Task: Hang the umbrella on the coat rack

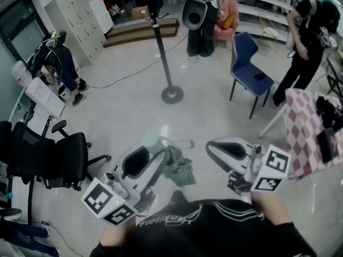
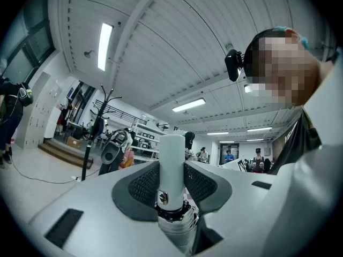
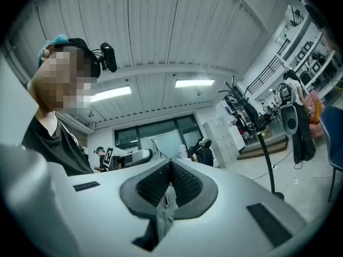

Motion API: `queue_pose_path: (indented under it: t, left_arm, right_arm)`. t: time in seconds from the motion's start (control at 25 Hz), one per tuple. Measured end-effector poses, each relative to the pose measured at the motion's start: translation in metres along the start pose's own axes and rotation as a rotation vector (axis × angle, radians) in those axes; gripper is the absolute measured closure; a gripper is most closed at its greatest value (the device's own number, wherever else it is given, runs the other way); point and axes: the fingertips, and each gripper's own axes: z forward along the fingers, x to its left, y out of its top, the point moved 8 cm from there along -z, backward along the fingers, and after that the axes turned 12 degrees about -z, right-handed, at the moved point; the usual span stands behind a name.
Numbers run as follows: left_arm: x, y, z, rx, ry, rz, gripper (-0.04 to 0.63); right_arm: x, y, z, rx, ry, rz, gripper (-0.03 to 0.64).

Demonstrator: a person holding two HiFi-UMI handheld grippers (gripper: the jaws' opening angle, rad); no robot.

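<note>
Left claw (image 2: 172, 169) clamping umbrella handle (image 2: 172, 154) with small unreadable badge (image 2: 162, 197), right claw (image 3: 170, 167) pinching grey fabric (image 3: 164, 214)

Jaws gripping umbrella handle (image 2: 172, 162), coat rack (image 2: 88, 146) beyond

Ceiling strip lamps (image 2: 104, 46) light the room evenly and brightly. They burn out to plain white in both of my gripper views, and the pale floor (image 1: 134, 106) in the head view shows a soft sheen and only faint shadows. All three views are wide-angle, so straight lines bow and the corners fall to black. The white handle of the umbrella (image 2: 172, 165), near my left lens, is evenly lit and sharp, while the far room is slightly soft.
</note>
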Motion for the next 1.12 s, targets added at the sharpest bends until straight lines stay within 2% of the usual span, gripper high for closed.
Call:
queue_pose_path:
  t: [0.2,0.44,0.84,1.12]
  left_arm:
    - [0.008,-0.001,0.003,-0.008,-0.005,-0.021,0.457]
    - [0.046,0.007,0.005,0.003,-0.004,-0.043,0.457]
    - [0.154,0.033,0.03,0.032,-0.008,-0.073,0.457]
    - [0.219,0.056,0.045,0.037,-0.029,-0.056,0.457]
  right_arm:
    - [-0.007,-0.006,0.003,0.007,0.0,0.02,0.604]
    - [-0.021,-0.016,0.034,0.037,-0.013,0.024,0.604]
    - [-0.086,-0.034,0.113,0.064,-0.081,0.093,0.604]
    - [-0.124,-0.039,0.17,0.09,-0.138,0.109,0.604]
